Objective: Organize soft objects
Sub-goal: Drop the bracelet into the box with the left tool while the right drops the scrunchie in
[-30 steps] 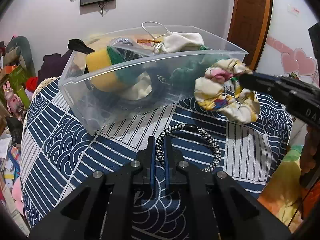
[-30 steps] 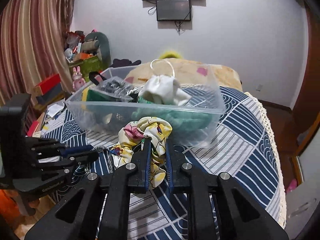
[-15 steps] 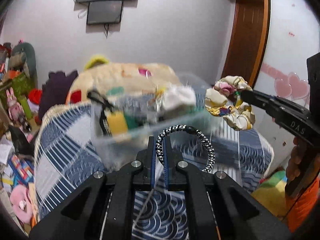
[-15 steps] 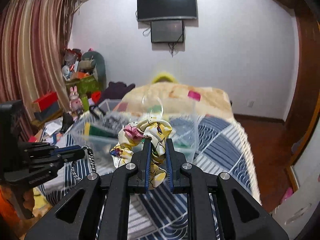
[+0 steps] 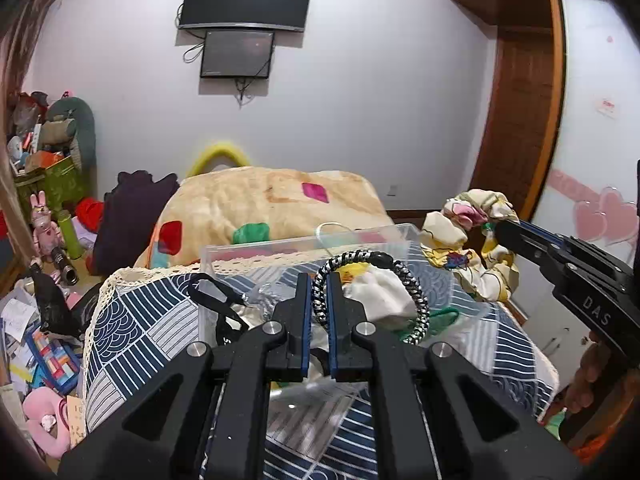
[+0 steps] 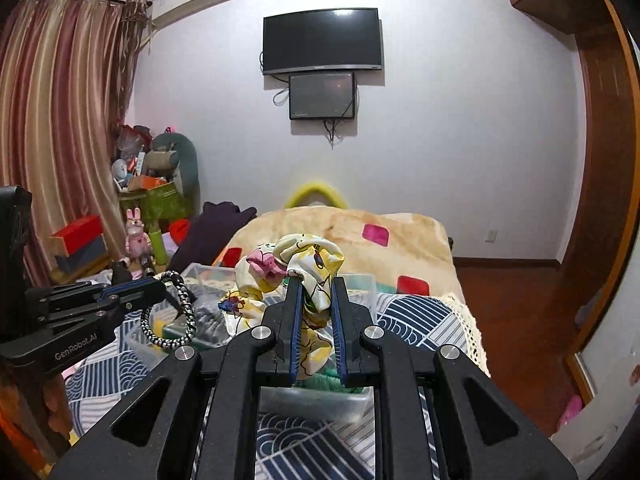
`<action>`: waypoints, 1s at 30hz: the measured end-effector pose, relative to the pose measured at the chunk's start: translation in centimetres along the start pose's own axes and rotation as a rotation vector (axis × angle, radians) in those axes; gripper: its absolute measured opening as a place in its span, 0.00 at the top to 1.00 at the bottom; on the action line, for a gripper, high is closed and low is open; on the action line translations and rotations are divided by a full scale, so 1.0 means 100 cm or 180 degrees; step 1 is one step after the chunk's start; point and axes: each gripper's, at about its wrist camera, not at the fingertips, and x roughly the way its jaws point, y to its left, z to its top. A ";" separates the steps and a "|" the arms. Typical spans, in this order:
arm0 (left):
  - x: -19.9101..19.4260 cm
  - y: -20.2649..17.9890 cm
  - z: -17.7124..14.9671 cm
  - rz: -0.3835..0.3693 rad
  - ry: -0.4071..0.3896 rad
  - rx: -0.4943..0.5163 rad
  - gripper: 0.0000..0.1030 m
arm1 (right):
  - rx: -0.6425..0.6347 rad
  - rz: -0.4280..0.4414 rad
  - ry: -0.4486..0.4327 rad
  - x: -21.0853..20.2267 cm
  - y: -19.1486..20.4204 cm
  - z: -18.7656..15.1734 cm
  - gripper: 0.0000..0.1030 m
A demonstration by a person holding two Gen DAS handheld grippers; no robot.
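Soft objects half sorted: clear plastic bin (image 5: 304, 246) on tabletop w/ navy wave-pattern cloth (image 5: 132, 320), lace trim along far edge. Sits below & just ahead of both grippers, partly hidden behind them. Inside bin: white cloth bundle (image 5: 378, 290), green fabric (image 5: 442, 314), black strap (image 5: 210, 288) draped over left wall, thin white loop (image 5: 332, 227) rising at far side; rest too cluttered to tell.

Behind: bed w/ beige blanket (image 5: 260, 204), colour patches in pink, red, green. Two dark screens on wall (image 5: 245, 0). Striped curtain (image 6: 52, 120) on left in right wrist view. Toy & box clutter (image 5: 44, 160) along left wall.

Left hand-held gripper (image 5: 319, 280): fingers pressed together on braided black-white hair tie (image 5: 404, 280), ring hanging free to right of fingers, lifted above bin contents. Same pair seen from right wrist view at left edge (image 6: 162, 282), tie (image 6: 186, 312) dangling below tips over near-left part of bin.

Right hand-held gripper (image 6: 314, 284): pinching floral yellow-white scrunchie (image 6: 296, 256), fabric bunched above & between blue pads (image 6: 297, 308), more trailing down left. In left wrist view scrunchie (image 5: 468, 240) held up in air at right, beside bin's right end, not touching it. Scrunchie & hair tie near, apart.
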 end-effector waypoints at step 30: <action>0.004 -0.002 -0.027 -0.0112 0.0218 0.0054 0.84 | 0.0089 0.0075 0.0411 0.007 -0.013 -0.029 0.54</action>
